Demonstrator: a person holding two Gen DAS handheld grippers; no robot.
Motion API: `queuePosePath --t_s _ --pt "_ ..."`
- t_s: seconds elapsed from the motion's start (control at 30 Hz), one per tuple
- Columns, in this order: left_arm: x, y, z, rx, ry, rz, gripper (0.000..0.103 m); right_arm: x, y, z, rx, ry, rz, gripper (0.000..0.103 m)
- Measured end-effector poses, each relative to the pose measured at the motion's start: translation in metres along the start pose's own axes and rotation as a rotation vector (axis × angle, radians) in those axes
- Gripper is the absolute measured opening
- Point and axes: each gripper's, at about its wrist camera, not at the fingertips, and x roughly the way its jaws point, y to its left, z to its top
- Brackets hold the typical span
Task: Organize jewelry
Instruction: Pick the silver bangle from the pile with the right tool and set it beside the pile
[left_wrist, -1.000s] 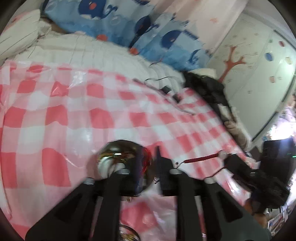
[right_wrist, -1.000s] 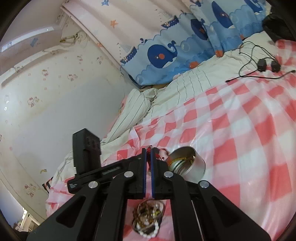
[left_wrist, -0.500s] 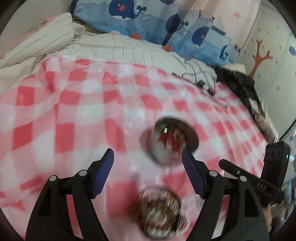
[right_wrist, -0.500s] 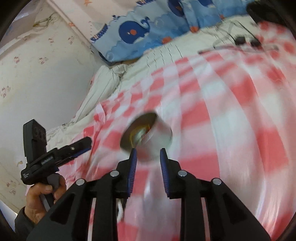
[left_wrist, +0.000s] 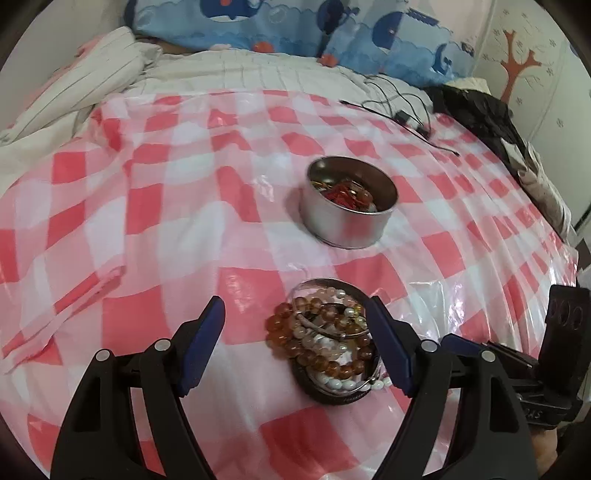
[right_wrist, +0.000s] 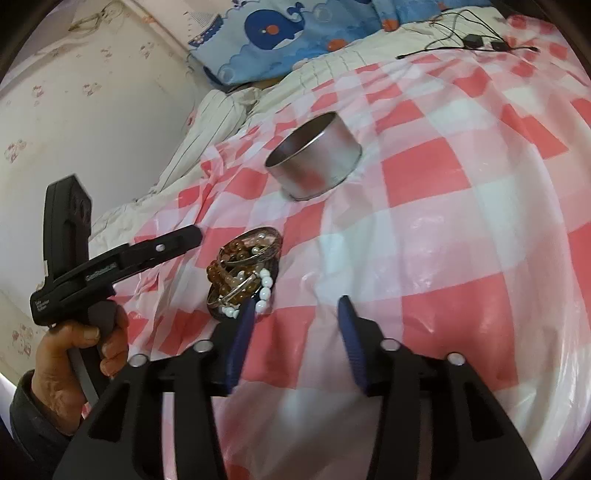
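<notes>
A round metal tin (left_wrist: 349, 201) stands on the red-and-white checked sheet (left_wrist: 166, 229), with red jewelry (left_wrist: 343, 194) inside; it also shows in the right wrist view (right_wrist: 314, 160). A shallow dish (left_wrist: 332, 347) heaped with amber and white bead bracelets lies nearer, also seen in the right wrist view (right_wrist: 243, 273). My left gripper (left_wrist: 295, 314) is open, its jaws straddling the dish from above, empty. My right gripper (right_wrist: 295, 306) is open and empty, just right of the dish. The left gripper body (right_wrist: 110, 266) shows in the right wrist view.
The sheet covers a bed. Whale-print pillows (left_wrist: 295, 26) and a striped pillow (left_wrist: 74, 81) lie at the back. Black cables with plugs (left_wrist: 402, 110) and dark clothing (left_wrist: 476, 107) lie at the far right. A wall (right_wrist: 74, 92) stands left.
Both grippers have opened and drawn back from the tin. The red cord jewelry that the right gripper carried now lies in the tin. The left gripper has let go of the tin.
</notes>
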Motion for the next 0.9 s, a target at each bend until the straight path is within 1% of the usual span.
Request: queuePosePath --t_s 0.1,0.2,0.3,0.37,0.47,0.53,0.6,0.67,0.7,0.73,0.83,0.9 --pt "0.004 -0.008 0.001 0.043 0.011 0.002 0.074 0.002 -0.003 0.002 0.013 0.001 0.010 0.050" --pt "0.002 0.002 0.003 -0.015 0.008 -0.014 0.074 0.001 -0.004 0.002 0.018 -0.001 0.018 0.050" --pt "-0.007 0.017 0.005 -0.056 -0.007 -0.001 0.075 0.000 -0.002 0.003 0.014 -0.015 0.025 0.050" --pt "-0.014 0.026 0.005 -0.074 -0.027 0.016 0.077 -0.001 0.004 0.006 -0.013 -0.026 0.022 0.050" --pt "-0.022 0.042 0.005 -0.108 -0.047 0.039 0.080 0.008 0.026 0.024 -0.126 -0.041 -0.057 0.050" --pt "-0.024 0.051 0.005 -0.125 -0.049 0.041 0.080 0.018 0.034 0.035 -0.161 -0.034 -0.077 0.050" --pt "-0.025 0.055 0.005 -0.131 -0.050 0.043 0.080 0.036 0.042 0.046 -0.216 0.005 -0.128 0.050" --pt "-0.026 0.056 0.007 -0.127 -0.055 0.041 0.080 0.059 0.047 0.053 -0.276 0.075 -0.182 0.050" --pt "-0.027 0.056 0.007 -0.124 -0.059 0.041 0.081 0.069 0.049 0.055 -0.310 0.115 -0.223 0.050" --pt "-0.027 0.056 0.008 -0.123 -0.060 0.042 0.082 0.073 0.050 0.056 -0.330 0.130 -0.244 0.050" --pt "-0.027 0.055 0.010 -0.114 -0.063 0.045 0.082 0.075 0.048 0.056 -0.412 0.152 -0.370 0.050" --pt "-0.026 0.052 0.010 -0.101 -0.059 0.048 0.082 0.067 0.038 0.049 -0.423 0.160 -0.399 0.051"
